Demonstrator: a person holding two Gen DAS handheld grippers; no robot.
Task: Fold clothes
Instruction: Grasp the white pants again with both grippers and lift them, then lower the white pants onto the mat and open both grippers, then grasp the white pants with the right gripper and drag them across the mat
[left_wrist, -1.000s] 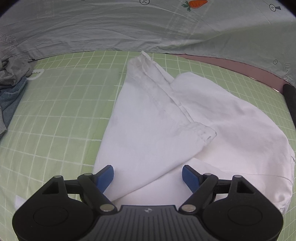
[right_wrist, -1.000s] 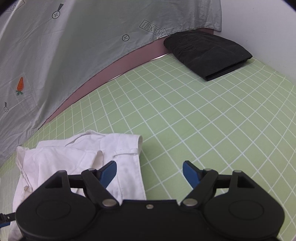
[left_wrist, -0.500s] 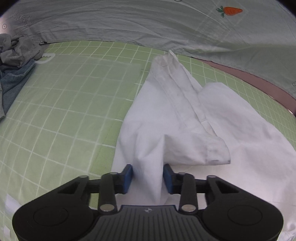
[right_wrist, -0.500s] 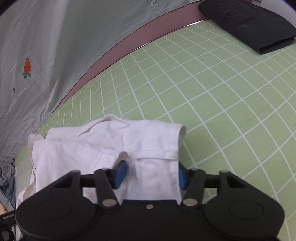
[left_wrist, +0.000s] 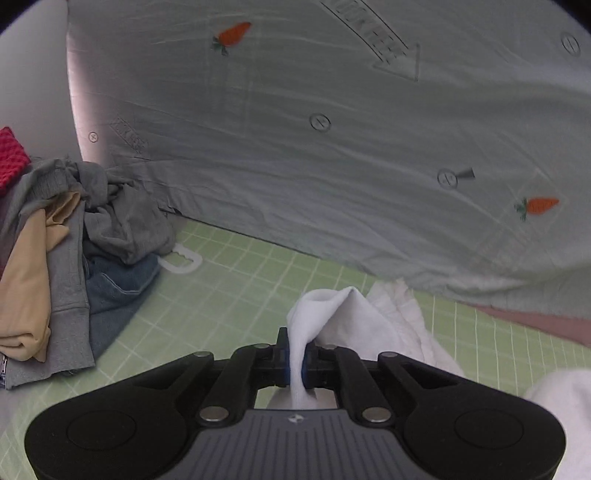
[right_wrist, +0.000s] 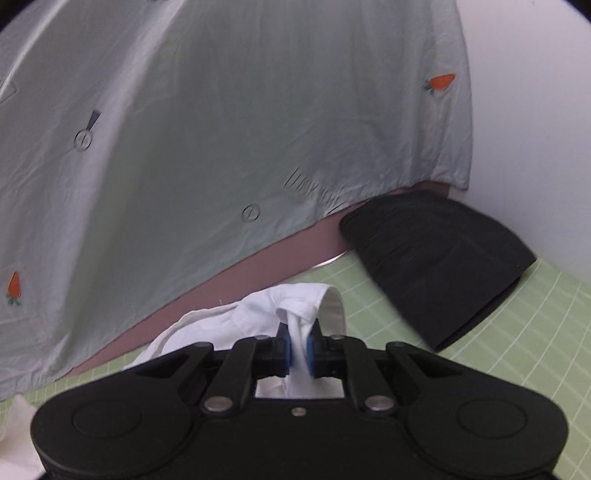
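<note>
Both grippers are clamped on one white garment (left_wrist: 354, 314): the left gripper (left_wrist: 295, 363) pinches a bunched fold, the right gripper (right_wrist: 298, 352) a gather near a hemmed opening, with the cloth lifted off the green grid mat (left_wrist: 236, 295) and draped between them. The fold appears mid-way, the garment not yet lying flat or squared. Ahead and right of the right gripper, a black garment (right_wrist: 439, 266) lies folded; left of the left gripper, a heap of clothes (left_wrist: 70, 258) sits unfolded, suggesting more work remains. A carrot-print sheet (left_wrist: 332, 147) hangs behind the mat.
</note>
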